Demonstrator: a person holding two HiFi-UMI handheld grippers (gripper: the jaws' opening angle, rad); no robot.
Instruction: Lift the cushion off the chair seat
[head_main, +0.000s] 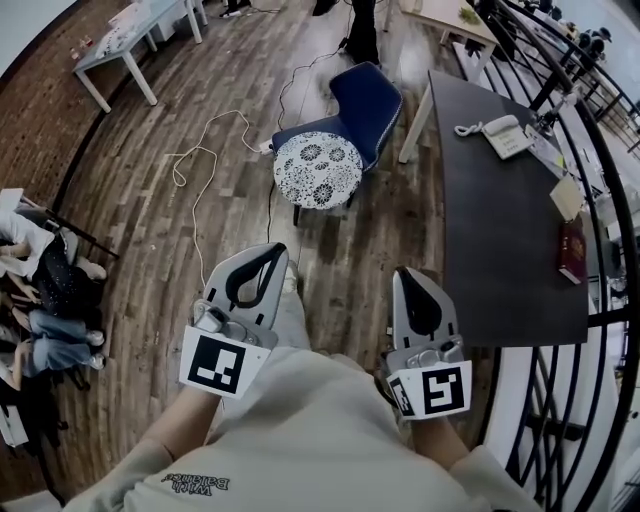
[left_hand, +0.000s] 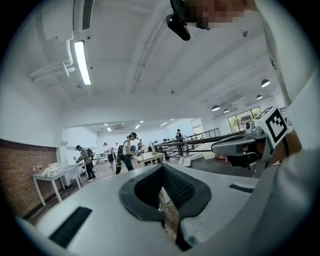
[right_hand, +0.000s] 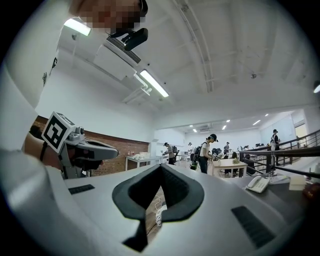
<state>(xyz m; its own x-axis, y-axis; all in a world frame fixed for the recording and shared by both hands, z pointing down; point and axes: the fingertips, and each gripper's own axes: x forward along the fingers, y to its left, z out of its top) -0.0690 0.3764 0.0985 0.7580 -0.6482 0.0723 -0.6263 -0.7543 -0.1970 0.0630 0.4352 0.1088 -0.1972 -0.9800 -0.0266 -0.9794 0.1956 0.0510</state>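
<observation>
A round white cushion (head_main: 318, 169) with a dark flower print lies on the seat of a blue chair (head_main: 368, 100), out on the wood floor well ahead of me. Both grippers are held level near my body, short of the chair and apart from it. My left gripper (head_main: 270, 250) is shut with nothing in it, and so is my right gripper (head_main: 406, 272). In the right gripper view a sliver of the cushion (right_hand: 159, 216) shows through the slot below the closed jaws. The left gripper view shows only floor through its slot.
A dark table (head_main: 500, 200) stands at the right with a white phone (head_main: 505, 135) and a red book (head_main: 572, 250); a black railing (head_main: 615, 200) runs beyond it. A white cable (head_main: 200, 150) loops over the floor left of the chair. People sit at the far left (head_main: 40, 290).
</observation>
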